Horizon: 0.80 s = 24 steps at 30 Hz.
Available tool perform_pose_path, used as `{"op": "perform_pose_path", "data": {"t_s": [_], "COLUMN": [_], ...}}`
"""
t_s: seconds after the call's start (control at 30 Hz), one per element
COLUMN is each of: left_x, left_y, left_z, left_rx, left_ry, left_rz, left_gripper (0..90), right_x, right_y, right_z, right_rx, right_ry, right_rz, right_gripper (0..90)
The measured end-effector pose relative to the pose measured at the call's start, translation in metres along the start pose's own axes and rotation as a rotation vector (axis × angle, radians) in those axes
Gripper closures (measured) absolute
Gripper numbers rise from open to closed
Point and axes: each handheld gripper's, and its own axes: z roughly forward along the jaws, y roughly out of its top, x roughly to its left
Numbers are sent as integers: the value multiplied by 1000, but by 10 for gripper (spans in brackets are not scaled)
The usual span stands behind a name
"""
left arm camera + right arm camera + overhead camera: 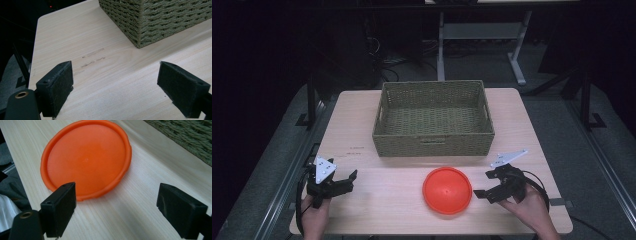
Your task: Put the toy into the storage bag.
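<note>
An orange round plate (pixel 447 190) lies flat on the wooden table (pixel 387 210), just in front of an olive woven basket (pixel 433 117) that looks empty. My right gripper (pixel 482 183) is held just right of the plate, open, with nothing between its jaws. In the right gripper view the plate (pixel 86 157) lies just beyond the open right gripper (pixel 117 207), its near rim beside one jaw. My left gripper (pixel 348 182) rests near the table's front left, open and empty. In the left gripper view the left gripper (pixel 115 85) points at bare table short of the basket's corner (pixel 160 20).
The basket stands at the middle back of the table and has a handle slot in its front wall. Faint pencil-like marks (pixel 93 58) show on the wood to the left of the basket. Table legs and cables stand on the dark floor beyond.
</note>
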Motion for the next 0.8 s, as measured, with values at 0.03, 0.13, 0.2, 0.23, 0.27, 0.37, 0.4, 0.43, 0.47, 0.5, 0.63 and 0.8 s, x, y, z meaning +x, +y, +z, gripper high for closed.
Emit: {"op": "perform_pose_path", "data": {"t_s": [0.03,0.13,0.2,0.23,0.27,0.37,0.4,0.43,0.47,0.5,0.63,0.8], "left_x": [0,-1,-1,0,0,-1,-1,-1,-1,-1,-1,-2], "left_y": [0,0,0,0,0,0,0,0,0,0,1,1], "left_z": [0,1,1,1,1,0,0,1,1,1,0,0], "left_rx": [2,4,4,4,4,5,2,2,2,7,6,2], "left_ry": [0,0,1,1,0,1,1,0,0,1,4,1], "left_rz": [3,6,6,6,6,7,10,11,11,14,14,19], "left_gripper": [128,129,129,129,128,129,129,129,129,129,128,129], "right_x": [0,-1,-1,-2,-2,-2,-2,-2,-2,-3,-4,-7], "right_y": [2,8,10,14,16,22,23,24,25,25,26,27], "right_z": [2,8,10,16,17,25,26,29,30,32,42,50], "right_rx": [10,21,27,33,39,52,55,51,52,54,91,109], "right_ry": [1,17,19,16,15,9,12,10,9,12,11,13], "right_rz": [0,-2,0,2,-1,-18,-17,-19,-13,-11,-12,-5], "right_gripper": [159,182,185,191,196,208,213,217,220,229,245,260]}}
